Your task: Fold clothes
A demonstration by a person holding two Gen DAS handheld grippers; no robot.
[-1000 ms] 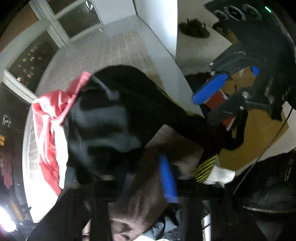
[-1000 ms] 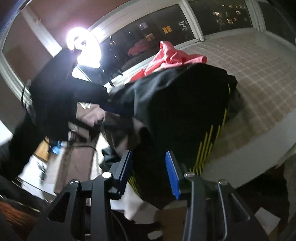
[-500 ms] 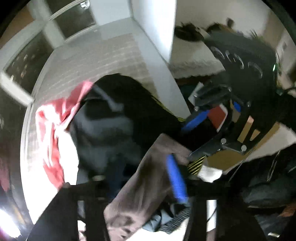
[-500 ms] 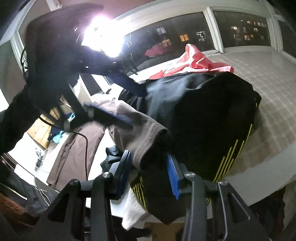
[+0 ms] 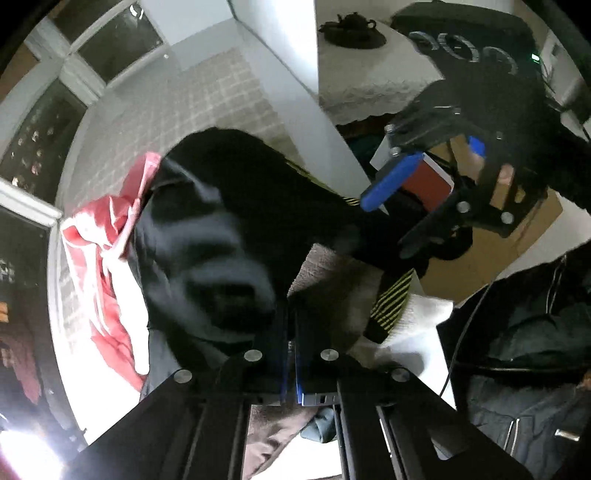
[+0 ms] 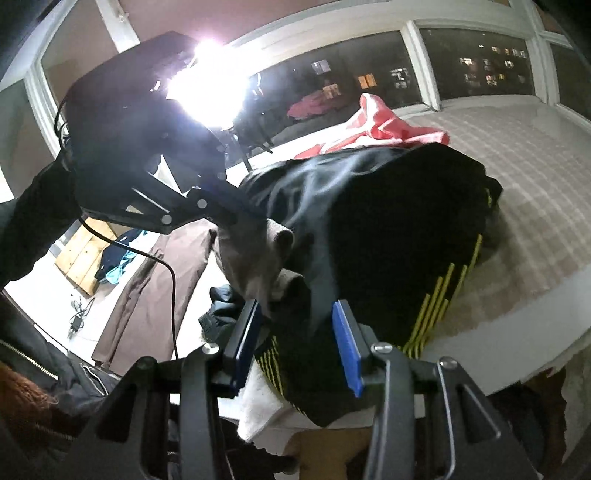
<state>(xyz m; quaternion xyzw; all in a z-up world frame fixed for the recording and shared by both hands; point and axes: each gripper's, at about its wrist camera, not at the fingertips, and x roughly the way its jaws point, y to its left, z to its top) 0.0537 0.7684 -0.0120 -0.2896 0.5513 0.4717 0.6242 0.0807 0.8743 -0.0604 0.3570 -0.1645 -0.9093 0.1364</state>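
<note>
No readable writing — black garment [image 6: 388,236], yellow stripes [image 6: 439,295]; brown cloth [image 6: 255,254]

A bright lamp [image 6: 207,85] glares before dark windows [image 6: 476,70] showing lit buildings. A teapot [image 5: 351,27] sits on a white cloth, and a black cable [image 6: 162,266] hangs above a wooden board [image 6: 79,258] on the floor.

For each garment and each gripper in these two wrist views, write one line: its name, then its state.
Left gripper: just closed, pinching the brown cloth.
Right gripper: open, black garment between the pads.
Brown cloth: lifted, bunched.
Black garment: heaped, unfolded.
Pink garment: crumpled behind it.
White cloth: under the heap.
</note>
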